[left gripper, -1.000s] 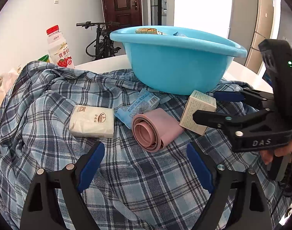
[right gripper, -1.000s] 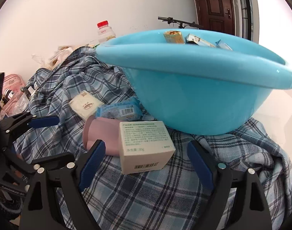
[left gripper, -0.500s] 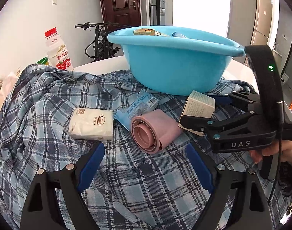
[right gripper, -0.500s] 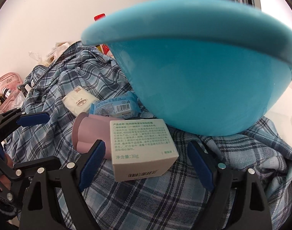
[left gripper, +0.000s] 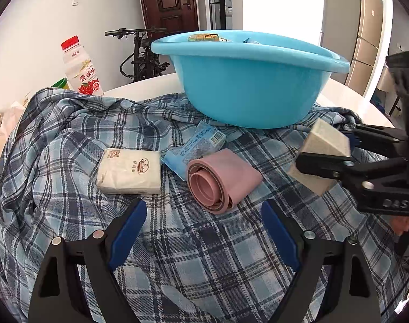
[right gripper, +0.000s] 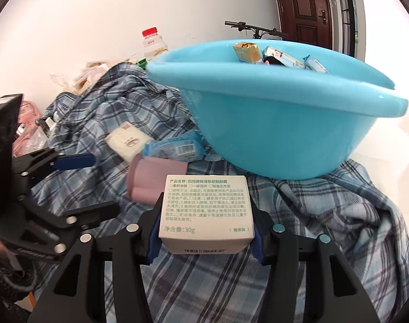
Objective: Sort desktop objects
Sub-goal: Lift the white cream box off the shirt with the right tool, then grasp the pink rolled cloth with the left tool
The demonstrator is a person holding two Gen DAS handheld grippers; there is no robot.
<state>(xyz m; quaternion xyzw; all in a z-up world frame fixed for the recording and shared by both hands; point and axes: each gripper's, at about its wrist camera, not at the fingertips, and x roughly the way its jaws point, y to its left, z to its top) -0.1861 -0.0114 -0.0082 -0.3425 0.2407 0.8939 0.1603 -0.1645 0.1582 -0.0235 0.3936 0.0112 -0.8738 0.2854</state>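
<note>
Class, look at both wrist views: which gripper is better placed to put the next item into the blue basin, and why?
The right gripper: its jaws are closing on the white box, right before the blue basin. The left gripper stands open over plaid cloth, holding nothing.

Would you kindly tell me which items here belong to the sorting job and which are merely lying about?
Job:
- white box, in the closing right gripper
- pink roll
- blue packet
- tissue pack
- blue basin

Lying about:
- drink bottle
- bicycle
- plaid cloth
</note>
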